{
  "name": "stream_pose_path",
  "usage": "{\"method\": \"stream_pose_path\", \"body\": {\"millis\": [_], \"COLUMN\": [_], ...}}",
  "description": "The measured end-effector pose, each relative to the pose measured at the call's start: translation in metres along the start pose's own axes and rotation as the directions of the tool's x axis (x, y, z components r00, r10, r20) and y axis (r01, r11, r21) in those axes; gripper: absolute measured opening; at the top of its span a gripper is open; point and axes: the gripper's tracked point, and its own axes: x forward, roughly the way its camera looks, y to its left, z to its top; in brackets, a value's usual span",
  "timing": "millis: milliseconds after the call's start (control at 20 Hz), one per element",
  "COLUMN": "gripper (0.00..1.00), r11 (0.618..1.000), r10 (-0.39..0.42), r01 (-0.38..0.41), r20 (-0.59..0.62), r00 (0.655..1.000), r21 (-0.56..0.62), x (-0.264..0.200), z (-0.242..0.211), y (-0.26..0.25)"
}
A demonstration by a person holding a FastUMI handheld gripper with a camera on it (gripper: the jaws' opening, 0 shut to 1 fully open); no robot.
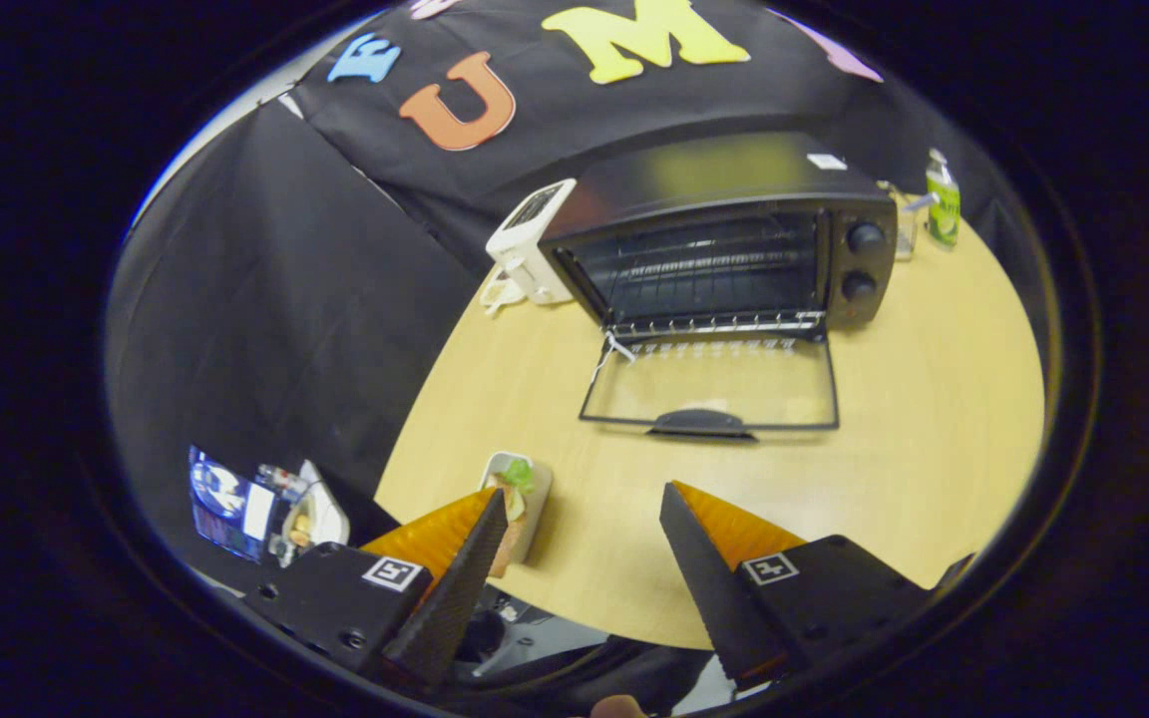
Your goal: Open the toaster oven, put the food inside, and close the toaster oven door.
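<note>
Two fingers of the gripper [584, 509] spread wide, nothing between them, hovering over the near edge of the round wooden table [934, 419]. Toaster oven [724, 234] well beyond the fingers, door [714, 384] folded down flat onto the table, rack visible inside. Food in a small white tray [517, 504] sits just beside the left finger, partly hidden by it. White appliance [532, 244] touching oven's left side; green bottle [943, 199] to its right.
</note>
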Motion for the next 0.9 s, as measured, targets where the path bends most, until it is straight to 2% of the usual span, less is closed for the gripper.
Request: {"method": "stream_pose_path", "body": {"millis": [200, 600, 700, 800, 850, 900], "gripper": [0.97, 0.8, 0.73, 0.59, 0.45, 0.41], "r11": [0.984, 0.972, 0.966, 0.958, 0.954, 0.949], "r10": [0.136, 0.177, 0.193, 0.208, 0.21, 0.217], "r01": [-0.118, -0.125, -0.13, -0.131, -0.122, -0.121], "r20": [-0.137, -0.273, -0.29, -0.304, -0.319, -0.326], "r00": [0.981, 0.946, 0.937, 0.93, 0.924, 0.92], "r21": [0.134, 0.198, 0.223, 0.255, 0.274, 0.291], "x": [0.032, 0.087, 0.095, 0.101, 0.098, 0.095], "z": [-0.036, -0.066, -0.07, -0.072, -0.072, -0.069], "y": [0.034, 0.048, 0.052, 0.056, 0.055, 0.057]}}
